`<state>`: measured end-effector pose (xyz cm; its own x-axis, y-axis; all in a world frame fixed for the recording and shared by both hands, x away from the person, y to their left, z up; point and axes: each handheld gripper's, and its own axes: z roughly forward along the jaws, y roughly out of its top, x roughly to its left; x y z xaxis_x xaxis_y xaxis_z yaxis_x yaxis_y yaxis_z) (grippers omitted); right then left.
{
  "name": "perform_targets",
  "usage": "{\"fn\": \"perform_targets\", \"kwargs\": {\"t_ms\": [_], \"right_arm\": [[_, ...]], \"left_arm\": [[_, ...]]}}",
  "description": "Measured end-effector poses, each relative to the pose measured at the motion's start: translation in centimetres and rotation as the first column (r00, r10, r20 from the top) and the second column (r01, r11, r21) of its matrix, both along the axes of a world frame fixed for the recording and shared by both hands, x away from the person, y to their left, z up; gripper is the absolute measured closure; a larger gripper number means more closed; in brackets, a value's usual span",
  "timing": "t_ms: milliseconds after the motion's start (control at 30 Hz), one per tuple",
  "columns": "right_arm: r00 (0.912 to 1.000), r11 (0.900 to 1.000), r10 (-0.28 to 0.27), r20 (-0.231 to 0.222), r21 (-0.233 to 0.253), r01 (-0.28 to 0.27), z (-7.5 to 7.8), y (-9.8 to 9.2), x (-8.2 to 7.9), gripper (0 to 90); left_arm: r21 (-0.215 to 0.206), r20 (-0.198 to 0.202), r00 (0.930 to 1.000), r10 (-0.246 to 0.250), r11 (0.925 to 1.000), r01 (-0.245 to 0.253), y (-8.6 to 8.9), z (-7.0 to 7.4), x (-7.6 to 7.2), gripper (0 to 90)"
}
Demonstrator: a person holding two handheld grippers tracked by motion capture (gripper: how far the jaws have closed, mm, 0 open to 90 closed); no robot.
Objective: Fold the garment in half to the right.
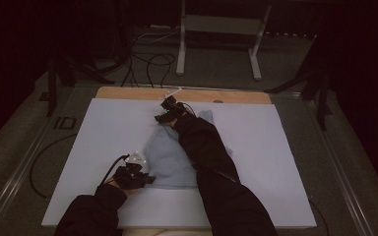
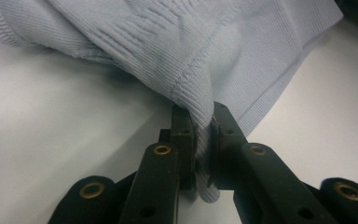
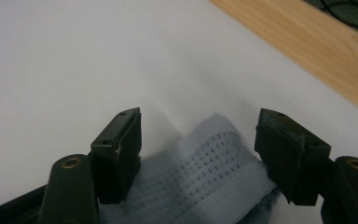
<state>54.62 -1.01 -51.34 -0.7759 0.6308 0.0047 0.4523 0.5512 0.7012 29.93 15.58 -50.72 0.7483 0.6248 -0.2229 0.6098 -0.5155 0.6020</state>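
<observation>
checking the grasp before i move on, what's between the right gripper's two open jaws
In the right gripper view, a ribbed, perforated edge of the light blue garment lies between the open jaws of the right gripper, on the white board.

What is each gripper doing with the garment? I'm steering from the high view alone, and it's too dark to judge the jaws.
Observer: The left gripper is shut on a ribbed hem fold of the light blue garment.
Operator: And the right one?
Observer: The right gripper is open, jaws either side of a banded, perforated edge.
Operator: What lies beyond it?
Observer: White mat, then a wooden table edge.
</observation>
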Motion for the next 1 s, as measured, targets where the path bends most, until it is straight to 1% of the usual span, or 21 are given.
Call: {"fn": "perform_targets", "kwargs": {"t_ms": [67, 133, 167, 200, 233, 267, 367, 400, 433, 467, 533, 567, 667, 700, 767, 867, 900, 1000], "right_arm": [[0.9999, 1.0, -0.009, -0.006, -0.019, 0.008, -0.4, 0.0, 0.0, 31.5], [1.0, 0.998, -0.007, -0.004, -0.065, 0.007, -0.8, -0.1, 0.1, 31.6], [1.0, 0.997, -0.003, -0.005, -0.073, 0.003, -1.1, -0.1, 0.1, 31.7], [0.9998, 0.998, -0.014, -0.016, -0.062, 0.013, -1.1, -0.2, 0.1, 32.7], [0.9997, 0.998, -0.02, -0.013, -0.056, 0.019, -1.2, -0.2, 0.1, 33.9], [0.9998, 0.998, -0.016, -0.014, -0.059, 0.016, -1.1, -0.2, 0.0, 36.7], [0.9998, 0.998, 0.008, -0.016, -0.069, -0.009, -0.9, 0.0, 0.0, 49.9], [0.9997, 0.997, 0.02, -0.011, -0.07, -0.021, -0.9, 0.0, 0.0, 53.8], [0.9997, 0.997, 0.02, -0.016, -0.075, -0.021, -0.8, 0.0, -0.1, 58.8], [0.9994, 0.996, 0.031, -0.014, -0.081, -0.032, -0.7, 0.0, -0.1, 62.5], [0.9992, 0.995, 0.035, -0.018, -0.095, -0.036, -0.5, 0.1, -0.1, 70.2], [0.9993, 0.994, 0.035, -0.01, -0.1, -0.036, -0.5, 0.2, -0.2, 73.2], [0.9988, 0.992, 0.048, -0.007, -0.116, -0.049, -0.3, 0.3, -0.3, 80.7], [0.9988, 0.993, 0.049, -0.01, -0.11, -0.049, -0.1, 0.2, -0.2, 83.7], [0.9987, 0.994, 0.05, -0.007, -0.093, -0.051, 0.2, 0.0, -0.3, 85.9], [0.9981, 0.993, 0.061, -0.004, -0.1, -0.062, 0.7, -0.1, -0.4, 86.5], [0.9981, 0.994, 0.062, -0.001, -0.088, -0.062, 0.8, -0.2, -0.4, 86.5], [0.9978, 0.995, 0.065, 0.011, -0.082, -0.064, 1.3, -0.3, -0.7, 86.7]], "left_arm": [[-0.005, 0.0, 1.0, 0.001, 1.0, -0.001, -0.1, 0.0, -0.1, 83.3], [0.0, 0.0, 1.0, -0.005, 1.0, 0.005, -0.2, 0.1, -0.1, 83.4], [0.003, -0.001, 0.9999, -0.01, 0.9999, 0.01, -0.1, 0.1, -0.1, 83.4], [-0.002, 0.0, 1.0, -0.007, 1.0, 0.007, -0.2, 0.1, -0.1, 83.5], [-0.001, -0.002, 1.0, -0.007, 1.0, 0.007, -0.2, 0.2, -0.2, 83.7], [-0.002, -0.002, 0.9999, -0.01, 0.9999, 0.01, -0.3, 0.2, -0.2, 83.7], [0.0, 0.0, 0.9998, -0.017, 0.9998, 0.017, -0.5, 0.2, -0.3, 83.7], [0.0, 0.0, 0.9999, -0.017, 0.9999, 0.017, -0.5, 0.2, -0.3, 83.8], [0.0, 0.001, 0.9999, -0.016, 0.9999, 0.016, -0.5, 0.2, -0.3, 83.8], [-0.001, 0.002, 0.9999, -0.015, 0.9999, 0.015, -0.5, 0.2, -0.3, 83.8], [-0.001, 0.004, 0.9999, -0.01, 0.9999, 0.01, -0.4, 0.3, -0.2, 83.9], [-0.004, 0.001, 1.0, -0.004, 1.0, 0.004, -0.3, 0.3, -0.2, 83.9], [0.0, 0.0, 1.0, -0.006, 1.0, 0.006, -0.3, 0.3, -0.2, 84.2], [-0.001, -0.002, 1.0, -0.007, 1.0, 0.007, -0.2, 0.3, -0.1, 84.3], [-0.001, -0.005, 1.0, -0.007, 1.0, 0.007, -0.2, 0.4, -0.1, 84.3], [0.003, -0.004, 0.9999, -0.012, 0.9999, 0.012, -0.4, 0.5, -0.2, 84.4], [0.003, -0.003, 0.9999, -0.012, 0.9999, 0.012, -0.4, 0.6, -0.2, 84.4], [0.001, -0.005, 0.9999, -0.011, 0.9999, 0.011, -0.4, 0.7, -0.3, 84.5]]}}
